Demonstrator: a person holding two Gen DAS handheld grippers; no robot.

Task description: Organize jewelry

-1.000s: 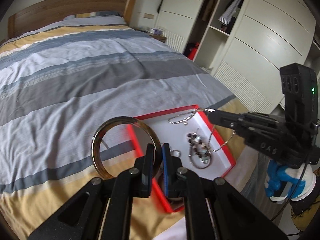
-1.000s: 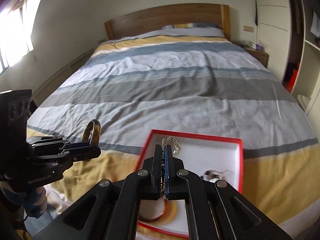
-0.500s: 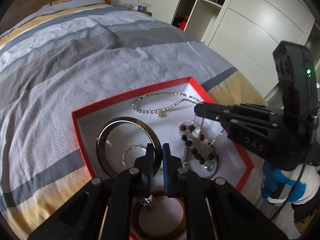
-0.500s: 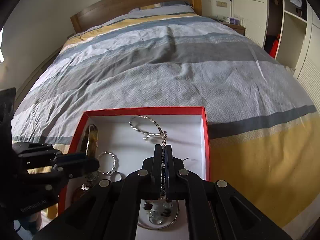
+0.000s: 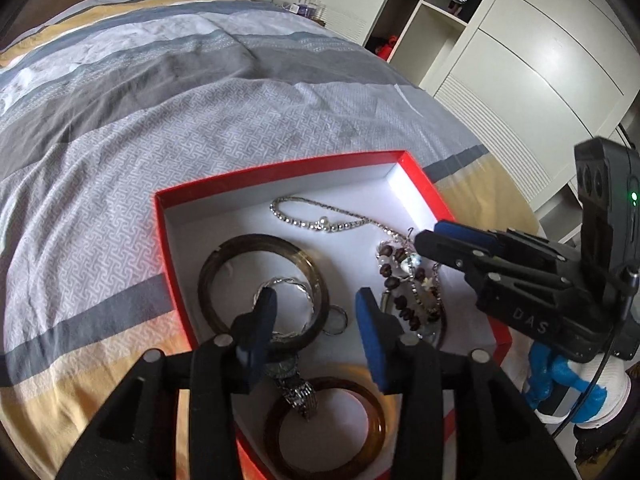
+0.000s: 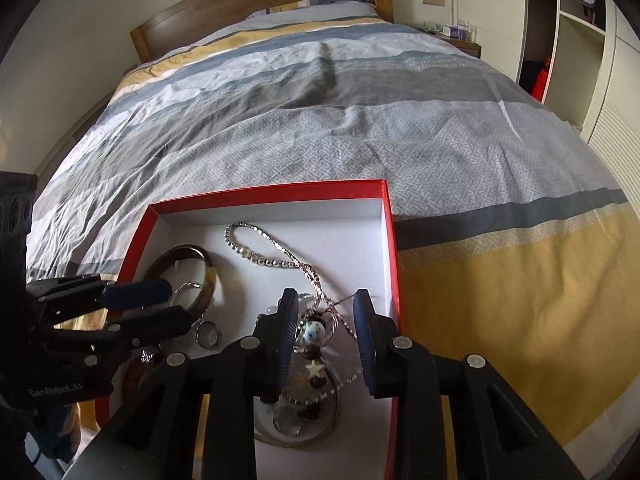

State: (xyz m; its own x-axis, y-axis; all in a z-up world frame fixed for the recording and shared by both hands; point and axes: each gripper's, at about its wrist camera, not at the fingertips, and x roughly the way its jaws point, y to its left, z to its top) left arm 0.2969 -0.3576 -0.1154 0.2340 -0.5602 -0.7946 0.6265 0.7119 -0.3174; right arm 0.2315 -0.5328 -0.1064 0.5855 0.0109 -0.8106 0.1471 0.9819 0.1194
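Red box (image 5: 280, 166) w/ bangles (image 5: 262, 280), chain (image 5: 316, 222), beads (image 5: 404, 280) inside.

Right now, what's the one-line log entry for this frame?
left gripper: open, above dark bangle | right gripper: open, above beaded necklace | both pieces lying in red box on bed
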